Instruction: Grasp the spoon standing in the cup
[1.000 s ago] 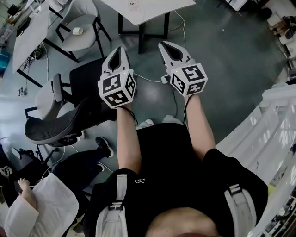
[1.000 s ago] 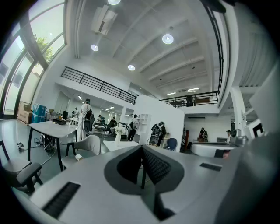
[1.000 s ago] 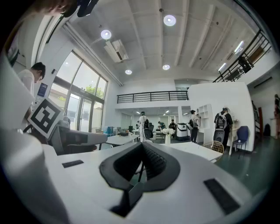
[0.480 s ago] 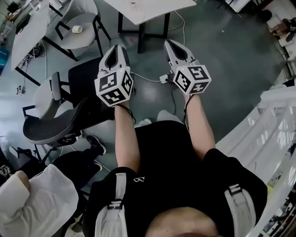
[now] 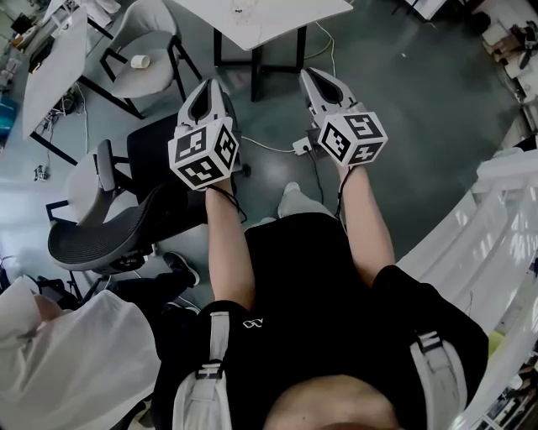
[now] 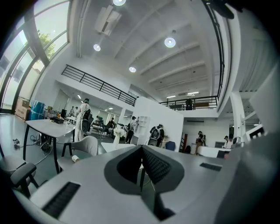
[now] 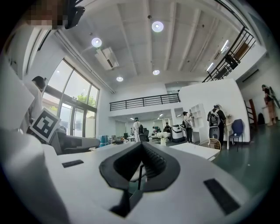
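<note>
The hall is brightly and evenly lit. Round ceiling lamps (image 6: 169, 42) are seen glaring white, and daylight is let in through tall windows (image 7: 78, 100). Only faint, soft shadows are cast on the grey floor (image 5: 403, 101). Both gripper views are bent hard at the rim and ringed in black. The left tool (image 6: 141, 147) and right tool (image 7: 142, 142) are blurred up close, while the distance is kept sharp.

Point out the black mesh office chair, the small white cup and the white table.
black mesh office chair (image 5: 101, 243): head view, mesh backrest
small white cup (image 5: 141, 61): head view, its side
white table (image 5: 277, 21): head view, bare top
</note>
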Demonstrator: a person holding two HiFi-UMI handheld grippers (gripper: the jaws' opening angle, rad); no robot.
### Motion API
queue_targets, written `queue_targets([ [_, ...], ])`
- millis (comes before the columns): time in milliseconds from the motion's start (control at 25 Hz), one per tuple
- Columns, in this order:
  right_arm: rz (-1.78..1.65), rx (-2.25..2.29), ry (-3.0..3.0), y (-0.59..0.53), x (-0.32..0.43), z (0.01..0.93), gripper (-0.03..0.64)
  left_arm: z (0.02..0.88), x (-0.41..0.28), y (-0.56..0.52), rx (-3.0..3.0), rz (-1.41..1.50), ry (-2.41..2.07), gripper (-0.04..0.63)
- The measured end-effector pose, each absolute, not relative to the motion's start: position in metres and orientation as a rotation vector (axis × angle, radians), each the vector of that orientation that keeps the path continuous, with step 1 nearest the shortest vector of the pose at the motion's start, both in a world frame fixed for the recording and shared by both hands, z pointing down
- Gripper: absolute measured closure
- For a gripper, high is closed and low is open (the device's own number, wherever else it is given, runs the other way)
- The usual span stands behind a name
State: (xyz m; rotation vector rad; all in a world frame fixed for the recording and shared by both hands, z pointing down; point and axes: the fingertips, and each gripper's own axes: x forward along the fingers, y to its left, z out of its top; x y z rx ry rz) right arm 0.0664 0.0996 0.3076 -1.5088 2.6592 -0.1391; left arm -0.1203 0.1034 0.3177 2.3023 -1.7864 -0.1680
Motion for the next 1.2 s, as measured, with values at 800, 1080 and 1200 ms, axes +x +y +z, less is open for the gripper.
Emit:
queue_targets([
  [800,-0.184,-1.393,2.690,-0.005,0.038,0.319,0.611,0.305,-0.123,0.018,2.354,-0.164,-1.791,0.581],
  [1080,-0.270,-1.394,2.735,-0.072,0.038,0.348,0.611,0.336,-0.106,-0.047,2.302,-0.140,-1.734,0.581],
  [1200,-0.319,-1.402,2.735,-0.111,0.038,0.360,0.611,0.351,-0.105,-0.084,2.271,-0.109,-1.717,0.581],
])
